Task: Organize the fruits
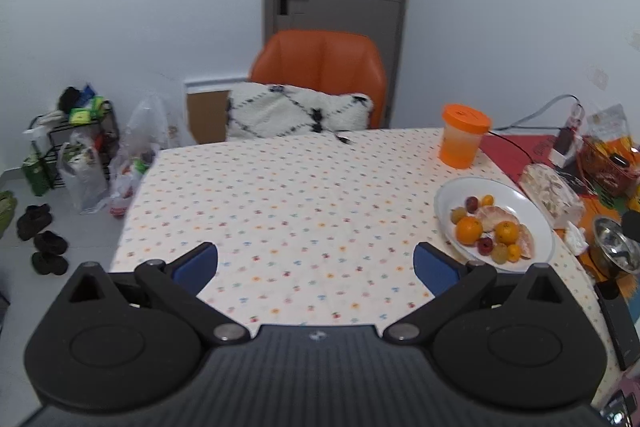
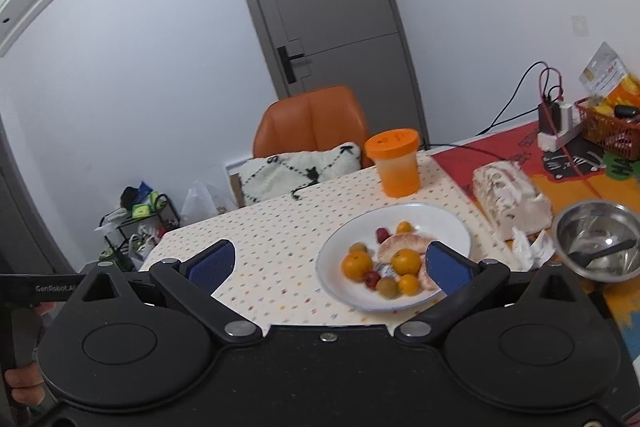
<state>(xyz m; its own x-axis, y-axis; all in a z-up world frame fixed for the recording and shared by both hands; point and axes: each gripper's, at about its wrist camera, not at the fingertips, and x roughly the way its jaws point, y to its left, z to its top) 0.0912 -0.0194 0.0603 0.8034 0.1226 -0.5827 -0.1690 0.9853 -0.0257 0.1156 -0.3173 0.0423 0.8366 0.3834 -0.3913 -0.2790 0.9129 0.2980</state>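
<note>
All the fruits lie piled together in the shallow white oval ceramic plate (image 2: 448,223), which sits on the counter (image 2: 280,247) just in front of the translucent orange lidded plastic cup (image 2: 394,163): two round, dimpled oranges (image 2: 357,265), smaller smooth kumquats (image 2: 404,227), glossy red (image 2: 372,278) and dull green (image 2: 386,287) round fruits, and pale pink peeled citrus segments (image 2: 400,241). Both the left tongs (image 1: 316,261) and the right tongs (image 2: 328,265) hang released and empty, spread wide above the dotted cloth, the right ones nearest the plate. Whether this heap is sorted or awaiting sorting cannot be told; any pick should take one firm sphere at a time with a gentle squeeze, since smooth skins roll and soft segments bruise.
</note>
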